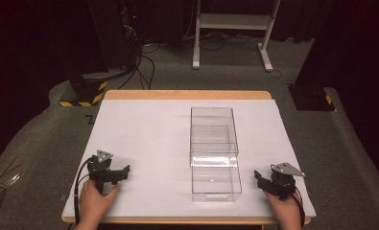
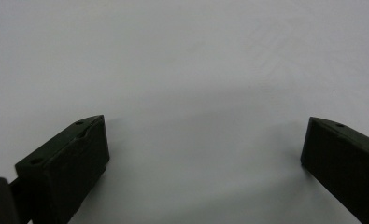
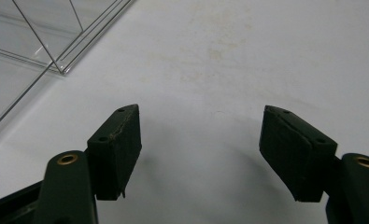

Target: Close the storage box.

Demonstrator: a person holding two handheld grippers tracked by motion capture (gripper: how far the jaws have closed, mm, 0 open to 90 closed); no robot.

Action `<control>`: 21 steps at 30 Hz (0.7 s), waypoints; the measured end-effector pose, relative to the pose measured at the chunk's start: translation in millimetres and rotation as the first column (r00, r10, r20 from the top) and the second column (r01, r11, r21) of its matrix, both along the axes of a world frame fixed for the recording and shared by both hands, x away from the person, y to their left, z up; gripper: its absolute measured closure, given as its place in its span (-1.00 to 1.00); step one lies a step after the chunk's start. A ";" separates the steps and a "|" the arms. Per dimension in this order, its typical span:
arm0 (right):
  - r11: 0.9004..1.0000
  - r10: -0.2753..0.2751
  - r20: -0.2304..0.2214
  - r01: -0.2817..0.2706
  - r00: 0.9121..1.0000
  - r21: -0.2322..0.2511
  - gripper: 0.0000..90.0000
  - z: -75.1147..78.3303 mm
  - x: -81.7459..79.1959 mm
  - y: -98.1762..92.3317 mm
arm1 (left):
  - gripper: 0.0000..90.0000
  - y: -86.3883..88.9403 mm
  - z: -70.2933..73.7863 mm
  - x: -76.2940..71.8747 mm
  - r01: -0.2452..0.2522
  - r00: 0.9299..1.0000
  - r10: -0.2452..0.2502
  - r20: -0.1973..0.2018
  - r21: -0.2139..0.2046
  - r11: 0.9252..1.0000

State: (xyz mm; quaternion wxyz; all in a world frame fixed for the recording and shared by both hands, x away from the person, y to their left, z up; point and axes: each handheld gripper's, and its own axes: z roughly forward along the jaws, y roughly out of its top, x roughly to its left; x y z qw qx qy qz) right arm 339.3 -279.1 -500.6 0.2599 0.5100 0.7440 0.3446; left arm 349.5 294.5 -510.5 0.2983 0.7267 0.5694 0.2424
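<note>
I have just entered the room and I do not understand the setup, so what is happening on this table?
A person holds the left gripper and the right gripper, one in each hand, resting on the white table. Both are open and hold nothing. Between them stands a clear plastic box with its drawer pulled out toward the person. Neither gripper touches it.
</note>
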 end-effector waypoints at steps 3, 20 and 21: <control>1.000 0.000 -0.006 0.000 1.000 0.002 -0.33 0.0 0.5 -0.1 | -0.97 0.3 0.1 0.1 0.002 1.000 -0.002 -0.001 0.001 1.000; 1.000 0.019 0.028 -0.019 0.999 0.013 -0.35 1.5 -2.1 -1.5 | -0.97 0.2 0.0 0.1 0.002 1.000 -0.002 -0.001 0.000 1.000; 1.000 0.019 0.028 -0.019 0.999 0.013 -0.35 1.5 -2.1 -1.5 | -0.97 0.2 0.0 0.1 0.002 1.000 -0.002 -0.001 0.000 1.000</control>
